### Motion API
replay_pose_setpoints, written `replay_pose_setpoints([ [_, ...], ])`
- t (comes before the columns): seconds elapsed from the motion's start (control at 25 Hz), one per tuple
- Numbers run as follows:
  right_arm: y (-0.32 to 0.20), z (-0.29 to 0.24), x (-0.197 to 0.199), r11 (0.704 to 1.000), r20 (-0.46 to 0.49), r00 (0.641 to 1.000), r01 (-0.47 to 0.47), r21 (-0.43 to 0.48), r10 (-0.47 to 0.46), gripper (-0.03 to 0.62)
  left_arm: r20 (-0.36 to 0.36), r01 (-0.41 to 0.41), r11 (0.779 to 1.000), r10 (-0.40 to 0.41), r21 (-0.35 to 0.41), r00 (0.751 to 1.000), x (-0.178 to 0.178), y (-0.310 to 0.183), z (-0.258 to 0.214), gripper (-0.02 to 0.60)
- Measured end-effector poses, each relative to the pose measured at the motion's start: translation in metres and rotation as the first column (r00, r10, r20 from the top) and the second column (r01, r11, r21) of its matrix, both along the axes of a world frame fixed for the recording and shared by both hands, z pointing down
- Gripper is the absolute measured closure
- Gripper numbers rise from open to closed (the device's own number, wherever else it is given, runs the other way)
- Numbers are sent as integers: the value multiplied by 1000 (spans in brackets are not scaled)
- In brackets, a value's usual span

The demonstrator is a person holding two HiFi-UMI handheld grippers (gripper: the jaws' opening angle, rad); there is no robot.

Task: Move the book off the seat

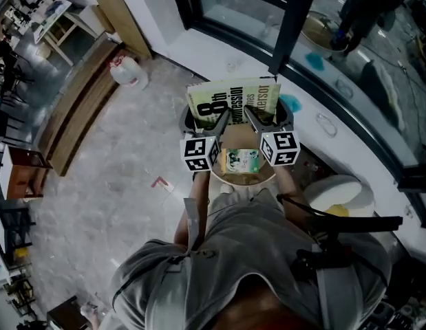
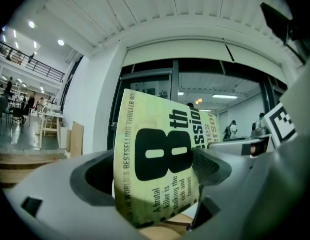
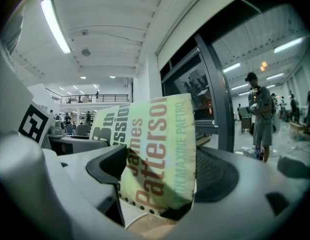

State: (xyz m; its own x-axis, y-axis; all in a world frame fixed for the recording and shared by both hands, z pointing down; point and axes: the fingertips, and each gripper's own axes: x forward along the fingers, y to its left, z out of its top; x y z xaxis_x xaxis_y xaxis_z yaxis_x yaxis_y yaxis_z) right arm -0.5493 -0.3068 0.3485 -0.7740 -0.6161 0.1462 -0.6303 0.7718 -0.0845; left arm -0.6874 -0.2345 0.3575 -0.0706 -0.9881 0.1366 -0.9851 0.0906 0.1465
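A yellow-green paperback book (image 1: 232, 99) with a big black "8" on its cover is held upright between both grippers. My left gripper (image 1: 221, 121) is shut on its lower left edge, and my right gripper (image 1: 251, 117) is shut on its lower right edge. In the left gripper view the book (image 2: 160, 159) fills the gap between the jaws of the left gripper (image 2: 156, 173). In the right gripper view the book (image 3: 160, 149) is pinched the same way by the right gripper (image 3: 160, 176). Below the book is a round seat (image 1: 230, 181) with another green-covered item (image 1: 241, 161) lying on it.
A dark window post (image 1: 293, 19) and a white sill (image 1: 219, 53) stand just behind the book. A water jug (image 1: 129, 71), a leaning wooden board (image 1: 123, 20) and a long wooden bench (image 1: 73, 114) are to the left. A white round object (image 1: 336, 191) sits at the right.
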Motion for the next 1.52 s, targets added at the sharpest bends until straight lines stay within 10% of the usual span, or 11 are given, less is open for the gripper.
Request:
replay_pose_setpoints([
  [0.36, -13, 154, 12, 972, -134, 990, -67, -223, 38, 204, -113, -59, 972, 34, -229, 993, 9, -21, 151, 114],
  [0.72, 13, 365, 38, 879, -286, 958, -160, -449, 28, 200, -279, -135, 856, -11, -500, 960, 36, 5, 369, 114],
  [0.96, 46, 517, 75, 778, -388, 922, -246, -578, 3, 195, -373, -231, 722, -41, -653, 927, 72, 33, 520, 114],
  [1.24, 86, 641, 96, 631, -453, 886, -297, -717, -99, 192, -462, -335, 475, -177, -814, 869, 97, 82, 647, 114],
  [1.4, 82, 656, 91, 628, -424, 903, -287, -723, -75, 186, -413, -263, 536, -180, -802, 893, 90, 74, 654, 106],
  [1.52, 83, 655, 93, 626, -447, 889, -293, -723, -99, 186, -412, -258, 534, -191, -805, 891, 91, 78, 654, 107],
])
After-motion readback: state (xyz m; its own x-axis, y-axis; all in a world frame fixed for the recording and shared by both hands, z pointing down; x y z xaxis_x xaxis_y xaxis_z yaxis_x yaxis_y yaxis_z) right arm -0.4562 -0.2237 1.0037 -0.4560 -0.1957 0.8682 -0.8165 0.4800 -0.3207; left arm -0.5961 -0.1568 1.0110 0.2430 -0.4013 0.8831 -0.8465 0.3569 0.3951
